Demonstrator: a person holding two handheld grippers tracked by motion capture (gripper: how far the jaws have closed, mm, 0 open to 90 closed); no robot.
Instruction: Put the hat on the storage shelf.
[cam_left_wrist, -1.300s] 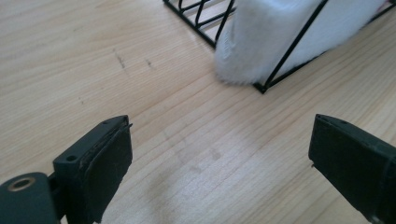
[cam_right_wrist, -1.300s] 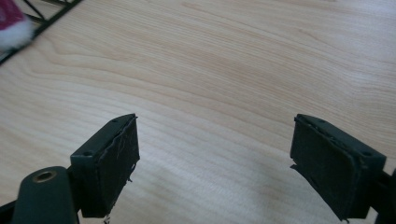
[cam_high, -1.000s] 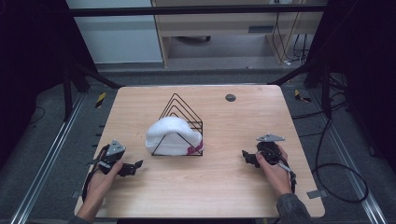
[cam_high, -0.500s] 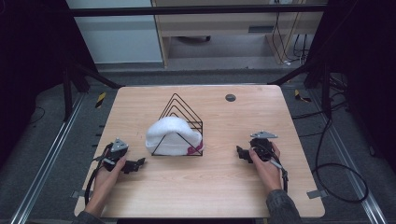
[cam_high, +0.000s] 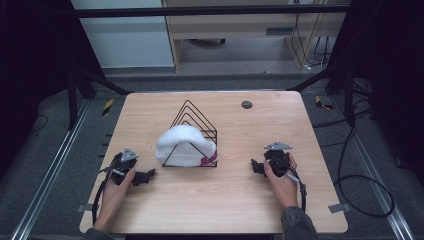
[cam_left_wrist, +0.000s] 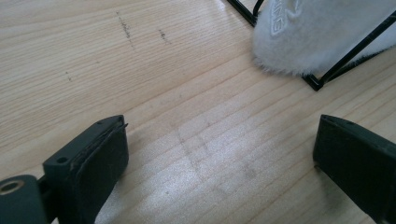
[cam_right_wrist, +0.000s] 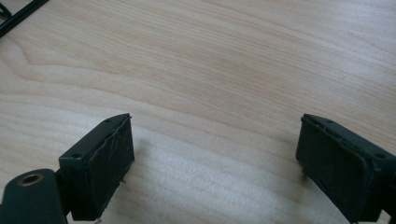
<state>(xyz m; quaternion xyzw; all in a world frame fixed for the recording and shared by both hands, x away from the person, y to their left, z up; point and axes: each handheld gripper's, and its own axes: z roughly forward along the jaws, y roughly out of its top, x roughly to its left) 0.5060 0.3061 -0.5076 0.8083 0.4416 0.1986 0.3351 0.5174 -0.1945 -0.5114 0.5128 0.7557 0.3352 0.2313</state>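
White cap (cam_high: 184, 144) sits tucked inside the black wire rack (cam_high: 192, 120) at the middle of the table (cam_high: 225, 200), its fuzzy edge poking past the rack's base bar. The left gripper (cam_high: 148, 175) rests left of the rack, the right gripper (cam_high: 256, 166) right of it, both with jaws spread wide and holding nothing. To lift the cap cleanly, I would pinch the brim outside the wires, not the bars. Since a second ago, both grippers have drawn slightly nearer the rack; the cap has not moved.
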